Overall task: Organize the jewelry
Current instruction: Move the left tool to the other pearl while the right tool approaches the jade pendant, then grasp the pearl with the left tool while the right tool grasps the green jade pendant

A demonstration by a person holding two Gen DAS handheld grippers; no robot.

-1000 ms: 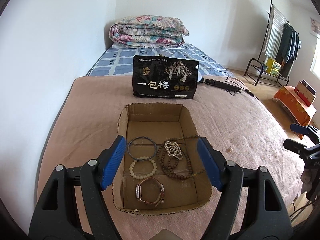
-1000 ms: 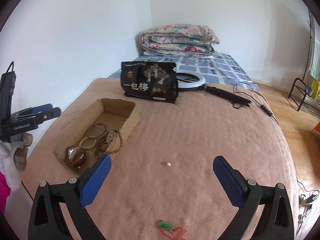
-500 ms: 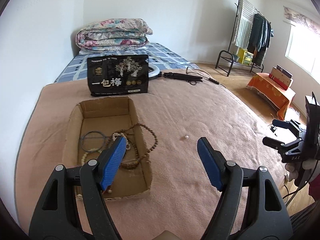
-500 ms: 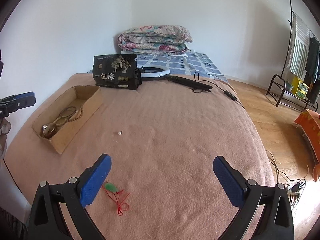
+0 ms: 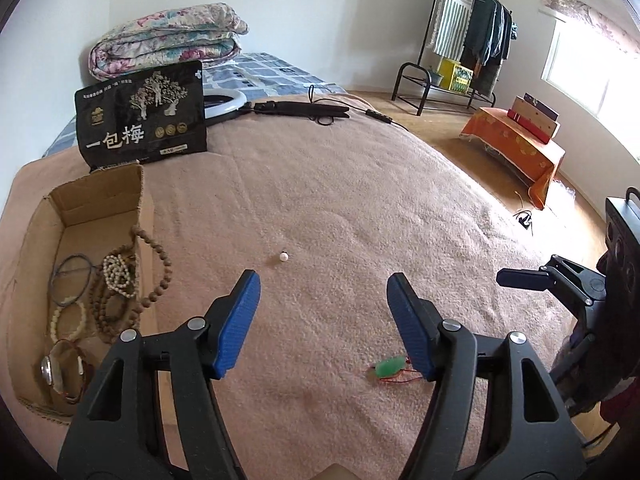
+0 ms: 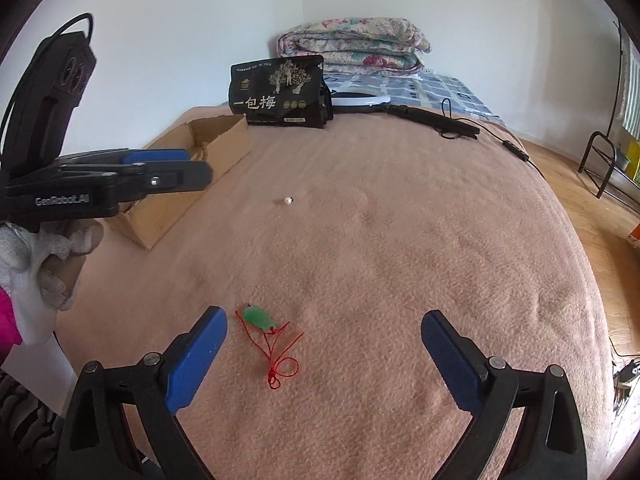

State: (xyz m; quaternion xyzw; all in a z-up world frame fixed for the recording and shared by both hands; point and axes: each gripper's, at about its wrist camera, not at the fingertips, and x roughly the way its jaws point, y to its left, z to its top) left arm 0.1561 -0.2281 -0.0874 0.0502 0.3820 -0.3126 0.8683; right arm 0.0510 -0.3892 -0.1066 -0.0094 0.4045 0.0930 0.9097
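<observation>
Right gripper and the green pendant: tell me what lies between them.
Nothing: in the right wrist view the green pendant on its red cord lies just ahead of the right gripper, near its left finger, with only bare pink blanket between. The jaws are closing, clear of it.

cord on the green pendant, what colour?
Red: a thin looped cord tied to the green pendant, clearest in the right wrist view.
</observation>
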